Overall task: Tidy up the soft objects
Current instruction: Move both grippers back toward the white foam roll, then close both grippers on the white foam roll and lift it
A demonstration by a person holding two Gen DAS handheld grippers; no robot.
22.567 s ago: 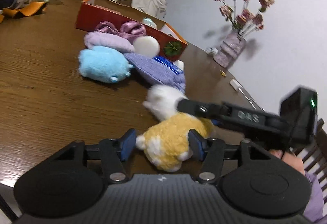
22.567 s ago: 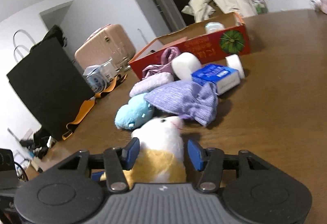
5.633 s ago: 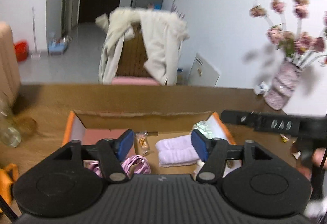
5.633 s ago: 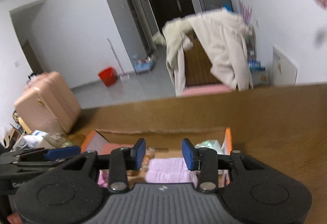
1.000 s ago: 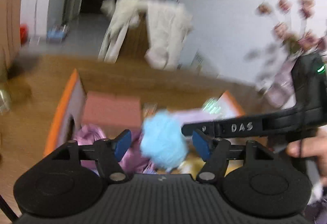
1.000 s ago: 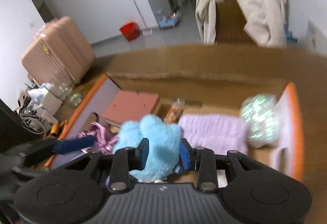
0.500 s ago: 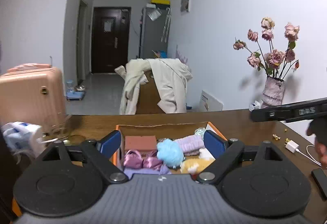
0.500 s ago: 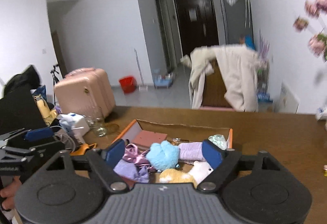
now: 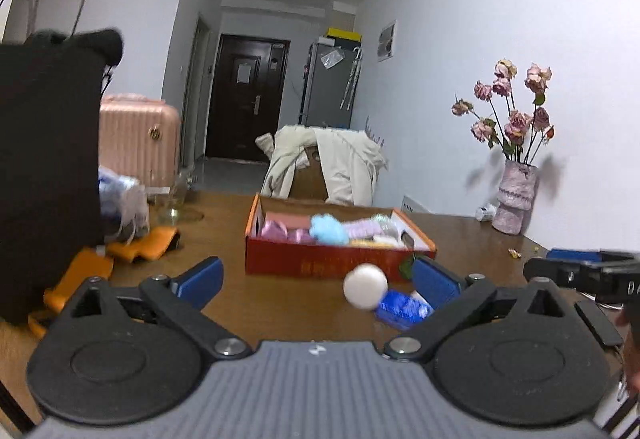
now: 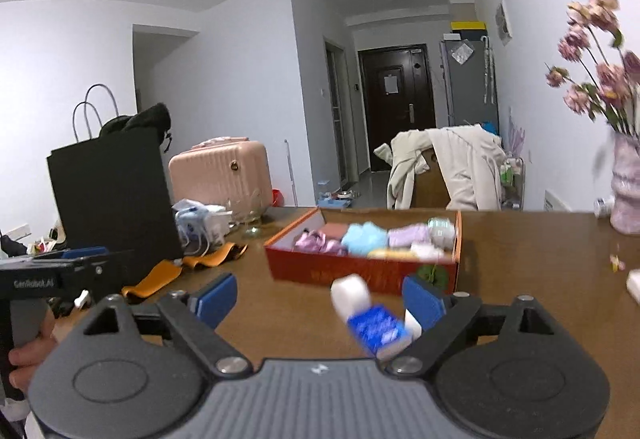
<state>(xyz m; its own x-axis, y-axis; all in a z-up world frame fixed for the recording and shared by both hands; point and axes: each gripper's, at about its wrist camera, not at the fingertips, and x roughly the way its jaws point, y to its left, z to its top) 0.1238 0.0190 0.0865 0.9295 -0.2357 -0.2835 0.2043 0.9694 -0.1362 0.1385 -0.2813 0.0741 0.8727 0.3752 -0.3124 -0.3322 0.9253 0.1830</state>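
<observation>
Left wrist: red box (image 9: 320,266) long axis across, blue plush (image 9: 329,229) inside

Your left tongs (image 9: 316,279) stand spread wide, the blue pads (image 9: 200,275) far apart with nothing pressed between them, their jaws having just been opening; they point forward and slightly downward. Your right tongs (image 10: 320,297) are likewise parted wide and grip nothing, their jaws also having just been opening, and they show at the right edge of the left wrist view as a dark bar with a blue pad. In the right wrist view your left hand (image 10: 28,355) wraps the handle at the lower left, fingers curled round it.
</observation>
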